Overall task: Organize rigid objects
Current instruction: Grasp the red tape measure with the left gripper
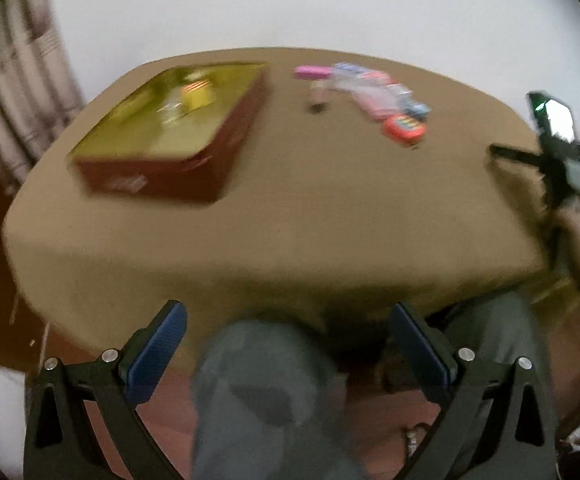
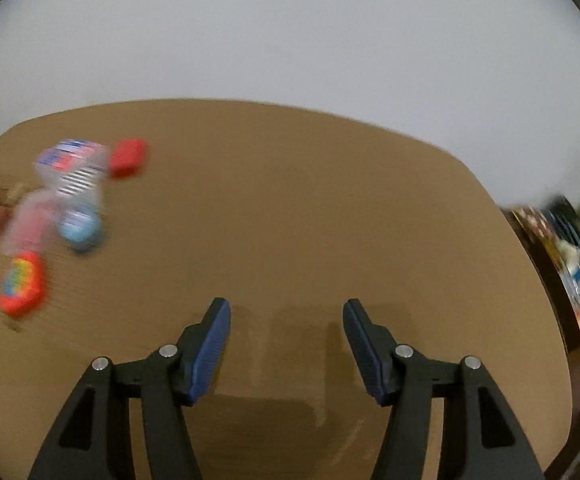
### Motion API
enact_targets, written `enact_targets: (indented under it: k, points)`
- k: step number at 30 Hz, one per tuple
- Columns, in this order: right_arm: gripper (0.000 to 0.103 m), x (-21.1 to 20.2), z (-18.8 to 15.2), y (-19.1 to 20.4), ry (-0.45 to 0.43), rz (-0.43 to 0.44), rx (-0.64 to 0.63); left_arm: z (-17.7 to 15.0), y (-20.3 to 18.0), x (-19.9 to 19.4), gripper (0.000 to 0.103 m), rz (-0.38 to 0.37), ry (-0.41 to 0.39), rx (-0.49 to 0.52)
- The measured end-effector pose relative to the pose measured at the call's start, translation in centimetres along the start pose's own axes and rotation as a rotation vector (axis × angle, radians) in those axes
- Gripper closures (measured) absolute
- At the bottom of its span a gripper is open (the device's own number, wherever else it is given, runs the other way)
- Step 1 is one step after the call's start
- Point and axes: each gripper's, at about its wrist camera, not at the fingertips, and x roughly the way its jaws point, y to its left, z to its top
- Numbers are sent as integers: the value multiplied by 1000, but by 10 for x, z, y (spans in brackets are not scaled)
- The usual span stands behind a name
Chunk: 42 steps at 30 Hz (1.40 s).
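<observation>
A dark red box (image 1: 178, 172) with a gold inside stands on the tan table at the left, with blurred items in it. A cluster of small colourful objects (image 1: 374, 96) lies at the far middle: a pink piece (image 1: 310, 73), clear packets and a red round item (image 1: 404, 129). In the right wrist view the cluster (image 2: 70, 184) lies far left, with a red block (image 2: 128, 158), a blue round item (image 2: 82, 228) and a red rainbow item (image 2: 22, 284). My left gripper (image 1: 288, 316) is open and empty, off the table's near edge. My right gripper (image 2: 286, 312) is open and empty above the table; it shows at the right (image 1: 502, 152).
The tan table (image 2: 290, 208) stands against a white wall. A curtain (image 1: 10, 92) hangs at the left. The person's grey-trousered legs (image 1: 266, 392) are below the table's near edge. Cluttered shelves (image 2: 570, 248) stand at the right.
</observation>
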Motion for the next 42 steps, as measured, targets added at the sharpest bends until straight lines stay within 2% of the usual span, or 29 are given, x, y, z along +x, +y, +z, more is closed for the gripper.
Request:
enact_targets:
  k: [2,4,6,10,17,22,31,33,35,36,39,40,41,42]
  points:
    - [43,4,-2,-16,19,57,78,20,-17,2,3,-11,-4,34]
    - [43,3,-3,-21,8,62,115,41,-34,9,3,-32,13,63]
    - [42,8,-3,-25,38,85,146,62,-46,20,3,-53,36,59]
    - [42,6,-7,-43,22,123,184,105,-68,48,3,-105,110,5]
    - [40,-3,-18,-60,0,187,210,161,-93,104,3,-120,205,-132]
    - [40,-3,-19,-67,-20,261,248,183,-102,136,7,-76,258,-193]
    - [40,-10,-21,-77,-57,322,287,195,-109,162,9,-31,316,-264]
    - [40,-14,-23,-82,-64,332,293,197,-113,171,14,-23,325,-277]
    - [40,-10,-21,-78,-67,337,297,194,-115,179,32,-29,355,-290]
    - [40,-11,-22,-80,-69,341,300,191,-117,182,33,-26,374,-296]
    - [40,-11,-21,-78,-72,346,304,190,-124,182,38,-1,355,-285]
    - [40,-12,-22,-79,-73,346,304,190,-128,182,44,23,349,-266]
    - [40,-11,-22,-78,-73,346,306,190,-129,180,56,29,341,-254]
    - [40,-11,-22,-79,-72,346,307,190,-130,179,56,39,332,-241]
